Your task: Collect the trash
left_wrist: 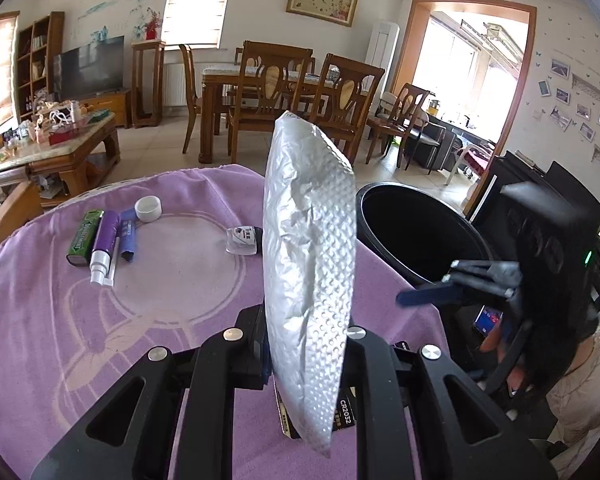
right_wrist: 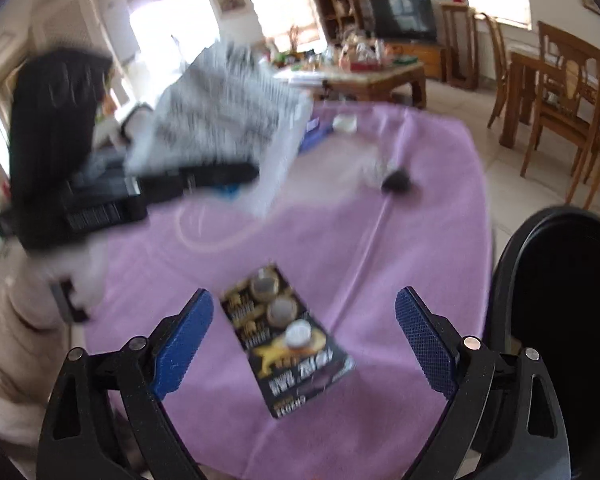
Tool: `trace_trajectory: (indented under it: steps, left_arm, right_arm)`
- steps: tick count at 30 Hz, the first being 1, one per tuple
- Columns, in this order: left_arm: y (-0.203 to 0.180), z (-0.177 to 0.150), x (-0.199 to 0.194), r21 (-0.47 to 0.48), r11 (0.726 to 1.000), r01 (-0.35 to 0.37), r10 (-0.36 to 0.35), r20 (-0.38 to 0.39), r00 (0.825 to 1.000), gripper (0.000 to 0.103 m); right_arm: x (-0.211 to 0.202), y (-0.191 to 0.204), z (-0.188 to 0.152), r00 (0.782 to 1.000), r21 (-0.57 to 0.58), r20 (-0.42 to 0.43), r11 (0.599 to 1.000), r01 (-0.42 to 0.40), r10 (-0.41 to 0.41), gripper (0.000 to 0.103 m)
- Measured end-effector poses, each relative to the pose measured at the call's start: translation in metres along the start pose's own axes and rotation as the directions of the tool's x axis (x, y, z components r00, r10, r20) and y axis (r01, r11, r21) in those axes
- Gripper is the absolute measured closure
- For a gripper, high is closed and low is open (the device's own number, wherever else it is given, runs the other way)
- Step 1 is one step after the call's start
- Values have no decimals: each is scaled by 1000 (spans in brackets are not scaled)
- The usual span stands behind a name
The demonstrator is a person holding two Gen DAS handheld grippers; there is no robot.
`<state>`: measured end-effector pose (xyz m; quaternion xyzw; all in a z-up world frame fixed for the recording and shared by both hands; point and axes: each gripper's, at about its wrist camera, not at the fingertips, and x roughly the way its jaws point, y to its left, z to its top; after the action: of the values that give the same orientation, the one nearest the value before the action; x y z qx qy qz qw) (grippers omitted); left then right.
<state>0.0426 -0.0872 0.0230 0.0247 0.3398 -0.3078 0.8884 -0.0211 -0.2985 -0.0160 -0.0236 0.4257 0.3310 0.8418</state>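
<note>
My left gripper [left_wrist: 306, 360] is shut on a silver bubble-wrap mailer [left_wrist: 310, 264] and holds it upright above the purple table cloth [left_wrist: 80, 340]; it shows blurred in the right wrist view [right_wrist: 220, 116]. My right gripper [right_wrist: 304, 340] is open above a black battery card [right_wrist: 288, 340] that lies flat on the cloth; the card's edge shows in the left wrist view [left_wrist: 346, 416]. The black trash bin [left_wrist: 416, 232] stands beside the table's right edge, also in the right wrist view [right_wrist: 560, 320]. The right gripper appears in the left wrist view [left_wrist: 452, 286].
On the cloth lie a green gum pack [left_wrist: 82, 238], a purple spray bottle [left_wrist: 102, 248], a blue tube [left_wrist: 127, 238], a white cap [left_wrist: 148, 209] and a small clear packet [left_wrist: 242, 240]. Wooden dining chairs [left_wrist: 268, 96] and a coffee table [left_wrist: 60, 148] stand beyond.
</note>
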Motion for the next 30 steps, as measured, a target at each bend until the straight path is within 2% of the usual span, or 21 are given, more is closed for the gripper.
trace_trajectory:
  steps: [1,3,5,6,7,8,9,10,12,14,19,23,25,26,28,30]
  left_arm:
    - [-2,-2,-1,-1,1000,-3,3,-3,1000,86]
    - [-1,-5,-2,2,1000,-6,6,-10,1000,86]
    - [0,-8,-2,-3,1000,-8,8,-17,1000,86]
    - [0,-9,-2,-4,1000,-9,9,-19,1000,86]
    - [0,-9,-2,-5,1000,-9,9,-20,1000,86]
    - [0,-9,-1,-6,1000,-8,8,-24,1000,86]
    - [-1,-10,1,-5,1000,-6,6,-27,1000,86]
    - [-3,-10,2,-2,1000,-4,4,-32,999,86]
    - [-7,-11,6,7,1000,-1,1,-42,999,86]
    - [-11,-14,12,16,1000,3,-2,-57,998,86]
    - [-18,-24,22,28,1000,3,-1,-89,996,86]
    - [-19,-31,19,25,1000,6,-3,-97,995,86]
    - [-19,-34,18,35,999,5,-2,-109,994,86]
    - [-21,-37,19,43,999,13,-7,-123,992,86]
    - [-25,-41,21,63,998,16,-6,-145,989,86]
    - [-32,-48,27,106,994,1,18,-177,984,85]
  right_arm:
    - [5,3,-7,1000,-19,-23,1000,-3,3,12]
    - [14,8,-21,998,-72,-50,997,41,-45,12]
    - [13,15,-30,998,-116,-13,991,65,-67,13]
    - [14,17,-34,997,-119,-1,990,75,-76,17]
    - [11,17,-36,997,-112,12,991,76,-75,26]
    - [7,17,-39,999,-95,29,994,44,-41,55]
    - [7,15,-41,1000,-81,24,997,4,-2,78]
    - [6,14,-43,999,-70,24,997,-23,25,80]
    - [6,15,-45,999,-82,45,997,12,-8,94]
    - [4,11,-45,998,-43,57,999,-8,10,101]
    - [0,1,-50,986,53,82,987,-151,147,101]
    - [-9,-21,-51,962,218,101,938,-271,255,101]
    - [-15,-32,-58,955,304,83,905,-297,286,93]
    - [-19,-33,-59,951,327,88,894,-308,296,85]
    - [-25,-38,-66,943,356,92,874,-332,321,82]
    - [-33,-37,-74,937,375,104,860,-346,332,56]
